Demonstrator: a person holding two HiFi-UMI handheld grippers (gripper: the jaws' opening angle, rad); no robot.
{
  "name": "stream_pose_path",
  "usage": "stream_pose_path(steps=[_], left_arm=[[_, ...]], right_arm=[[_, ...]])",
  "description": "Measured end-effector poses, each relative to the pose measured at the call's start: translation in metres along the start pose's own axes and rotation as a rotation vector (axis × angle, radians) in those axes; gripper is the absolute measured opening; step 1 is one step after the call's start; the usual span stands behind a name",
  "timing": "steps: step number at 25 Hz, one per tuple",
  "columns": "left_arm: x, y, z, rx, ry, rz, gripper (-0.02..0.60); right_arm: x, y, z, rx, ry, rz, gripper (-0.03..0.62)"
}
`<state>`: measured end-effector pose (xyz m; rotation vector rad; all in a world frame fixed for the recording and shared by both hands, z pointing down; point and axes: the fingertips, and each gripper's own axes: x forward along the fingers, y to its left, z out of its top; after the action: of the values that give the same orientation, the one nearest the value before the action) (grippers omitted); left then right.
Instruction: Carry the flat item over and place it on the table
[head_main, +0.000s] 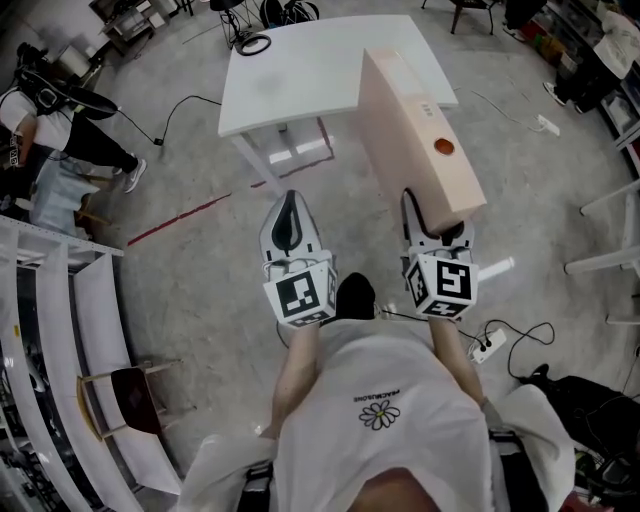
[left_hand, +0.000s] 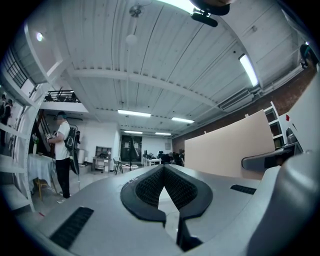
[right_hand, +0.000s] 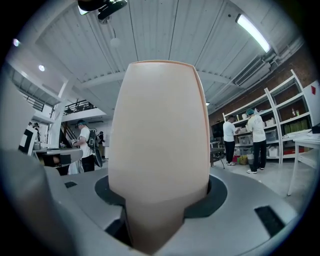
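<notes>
Pale peach and smooth, the flat board (head_main: 415, 120) bears one round orange sticker (head_main: 444, 147) (no print legible). It stands on edge, clamped in the right gripper (head_main: 437, 226) near the white table (head_main: 300, 80). The left gripper (head_main: 290, 215) has its ribbed black jaws closed on nothing.

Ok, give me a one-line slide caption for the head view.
Right gripper clamps the flat beige board on edge near the white table; left gripper shut, empty.
</notes>
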<state>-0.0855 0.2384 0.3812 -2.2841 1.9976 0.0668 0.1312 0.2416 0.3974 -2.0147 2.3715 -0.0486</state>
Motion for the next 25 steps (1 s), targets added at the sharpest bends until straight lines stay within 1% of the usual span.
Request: stream_pose_path(steps=[5, 9, 14, 18, 21, 25], left_arm=[[0.019, 0.013, -0.008, -0.01, 0.006, 0.024, 0.014], [0.047, 0.019, -0.014, -0.009, -0.014, 0.012, 0.014], [0.094, 0.022, -0.018, -0.029, -0.033, -0.007, 0.014], [0.133, 0.016, -0.009, -0.033, -0.063, -0.038, 0.014], [0.171, 0.023, -0.006, -0.043, -0.084, -0.049, 0.014], [0.228, 0.038, 0.003, -0.047, -0.095, -0.068, 0.014]], right_arm=[[0.019, -0.003, -0.004, 0.006, -0.004, -0.009, 0.276], [0.041, -0.005, -0.005, 0.001, -0.024, -0.011, 0.276], [0.068, -0.019, 0.003, -0.019, -0.052, -0.04, 0.276], [0.089, -0.038, 0.019, -0.017, -0.089, -0.082, 0.276], [0.121, -0.046, 0.024, -0.011, -0.103, -0.1, 0.276], [0.172, -0.05, 0.029, -0.011, -0.093, -0.13, 0.276]])
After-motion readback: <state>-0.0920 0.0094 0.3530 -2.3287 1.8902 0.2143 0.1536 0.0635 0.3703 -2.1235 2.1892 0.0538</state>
